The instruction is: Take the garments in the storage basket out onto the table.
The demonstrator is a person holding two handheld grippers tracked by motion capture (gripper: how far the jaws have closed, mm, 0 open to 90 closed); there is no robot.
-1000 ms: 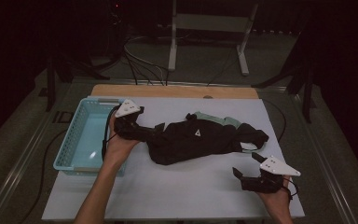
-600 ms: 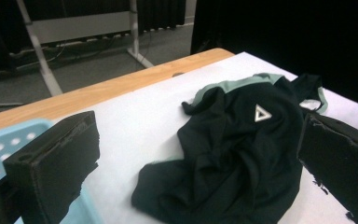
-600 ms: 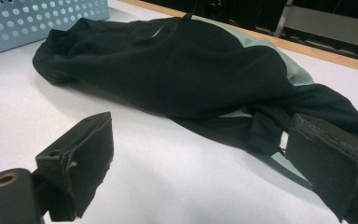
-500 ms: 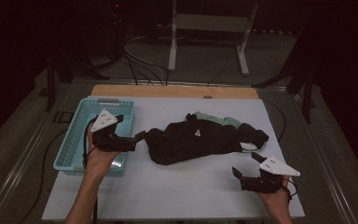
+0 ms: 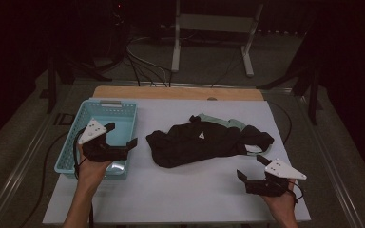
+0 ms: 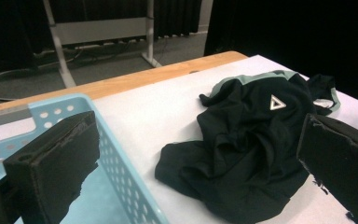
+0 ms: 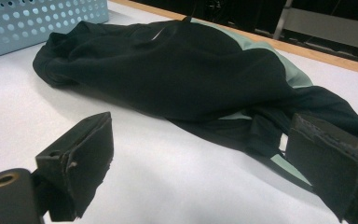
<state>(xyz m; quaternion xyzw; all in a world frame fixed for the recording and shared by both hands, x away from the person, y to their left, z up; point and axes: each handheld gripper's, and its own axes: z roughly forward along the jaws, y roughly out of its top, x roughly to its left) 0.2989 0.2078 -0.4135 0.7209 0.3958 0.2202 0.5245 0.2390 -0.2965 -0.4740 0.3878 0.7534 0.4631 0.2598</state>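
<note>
Over the light blue perforated plastic basket (image 5: 102,112) at the tabletop's left edge, the left gripper (image 5: 122,134) hovers, jaws wide apart and empty. Mid-table, toward the far edge, the crumpled black garment with pale green trim (image 5: 202,141) lies in a heap. Near the front right corner, the right gripper (image 5: 251,166) sits low, jaws spread, nothing between them.

garment (image 5: 204,142) bunched — its folds hide the underside; basket (image 6: 121,186) cut off.
</note>
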